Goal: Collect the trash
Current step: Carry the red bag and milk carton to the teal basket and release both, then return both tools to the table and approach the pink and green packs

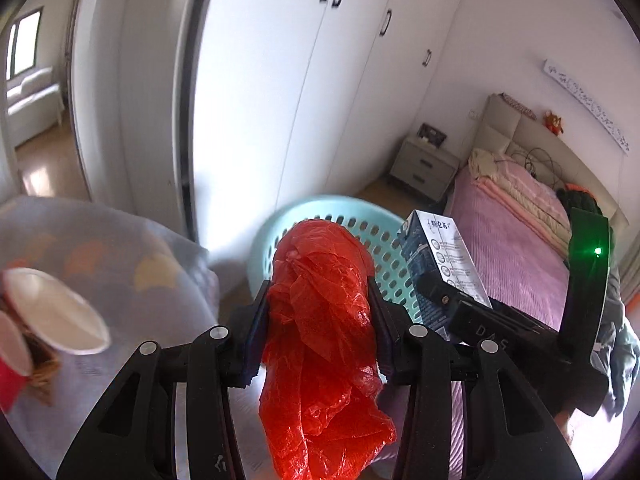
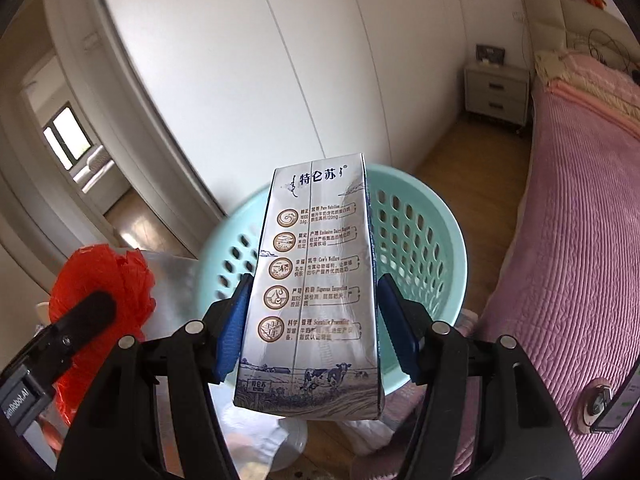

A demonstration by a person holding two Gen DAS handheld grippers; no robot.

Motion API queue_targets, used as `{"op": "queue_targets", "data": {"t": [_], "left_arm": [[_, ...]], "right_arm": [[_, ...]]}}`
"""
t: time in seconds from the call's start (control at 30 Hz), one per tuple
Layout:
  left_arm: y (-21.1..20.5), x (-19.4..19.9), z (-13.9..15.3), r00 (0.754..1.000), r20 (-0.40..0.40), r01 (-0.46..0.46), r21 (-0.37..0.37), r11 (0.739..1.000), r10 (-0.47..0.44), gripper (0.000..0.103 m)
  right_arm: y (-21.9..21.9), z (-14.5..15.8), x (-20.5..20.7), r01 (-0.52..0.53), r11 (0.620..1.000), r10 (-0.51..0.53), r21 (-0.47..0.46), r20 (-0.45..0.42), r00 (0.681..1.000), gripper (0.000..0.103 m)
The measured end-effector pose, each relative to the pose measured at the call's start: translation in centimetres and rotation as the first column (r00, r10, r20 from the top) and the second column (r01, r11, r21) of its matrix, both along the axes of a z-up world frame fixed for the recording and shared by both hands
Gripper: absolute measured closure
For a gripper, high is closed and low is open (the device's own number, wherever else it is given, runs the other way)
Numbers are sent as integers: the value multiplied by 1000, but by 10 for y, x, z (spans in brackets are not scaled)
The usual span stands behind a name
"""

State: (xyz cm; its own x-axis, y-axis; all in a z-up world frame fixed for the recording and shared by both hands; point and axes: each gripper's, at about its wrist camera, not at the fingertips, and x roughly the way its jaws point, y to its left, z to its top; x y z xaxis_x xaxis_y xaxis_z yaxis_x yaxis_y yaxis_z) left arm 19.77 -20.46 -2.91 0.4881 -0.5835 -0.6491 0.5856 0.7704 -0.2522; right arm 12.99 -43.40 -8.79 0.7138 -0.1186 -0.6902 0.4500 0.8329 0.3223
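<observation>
Trash was held in both grippers above a pale turquoise perforated basket (image 2: 420, 240) standing on the wood floor beside a bed with a pink cover (image 2: 580, 208). The right gripper (image 2: 316, 320) pinched a milk carton (image 2: 316, 280) across its narrow sides, its long axis running straight away along the fingers, top end toward the basket. The left gripper (image 1: 320, 304) squeezed a crumpled red plastic bag (image 1: 324, 344), elongated the same way, its loose end drooping below the jaws. Only the left wrist view showed a white paper cup (image 1: 52, 312) lying on a pale patterned cloth (image 1: 120, 264). Only the right wrist view showed the carton's printed panel and cow picture.
</observation>
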Motion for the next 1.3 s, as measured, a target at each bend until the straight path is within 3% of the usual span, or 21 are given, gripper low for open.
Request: {"op": "queue_targets", "data": {"t": [0.2,0.3,0.43,0.6,0.7,0.9,1.0,1.17,1.3], "left_arm": [[-25,16,-26,998,-55,14,3,1000,-14,60],[-37,19,-28,997,-68,24,-3,1000,-24,60],[-52,18,-30,997,-73,38,5,999,-37,57],[-65,16,-33,998,-55,19,18,1000,-18,29],[-60,10,-27,999,-38,16,4,1000,-16,22],[-28,-9,-2,1000,23,-15,-30,999,15,22],[6,-27,16,992,87,-82,-82,993,89,22],[66,-62,41,943,205,-242,-115,963,261,22],[121,-90,57,900,244,-339,-132,932,362,22]], "right_arm": [[-25,-24,17,28,998,-25,58,-46,999,40],[-28,-26,13,47,997,-44,64,-50,998,34],[-31,-22,4,62,996,-60,67,-38,997,34],[-27,-9,-9,70,996,-69,56,-22,997,34],[-23,0,-15,69,997,-69,31,-9,998,34],[-5,17,-19,38,999,-38,9,27,999,34],[11,29,-21,1,1000,0,-9,59,998,34],[52,55,-24,-90,992,101,-83,133,986,34],[99,77,-26,-199,967,228,-158,195,954,34]]}}
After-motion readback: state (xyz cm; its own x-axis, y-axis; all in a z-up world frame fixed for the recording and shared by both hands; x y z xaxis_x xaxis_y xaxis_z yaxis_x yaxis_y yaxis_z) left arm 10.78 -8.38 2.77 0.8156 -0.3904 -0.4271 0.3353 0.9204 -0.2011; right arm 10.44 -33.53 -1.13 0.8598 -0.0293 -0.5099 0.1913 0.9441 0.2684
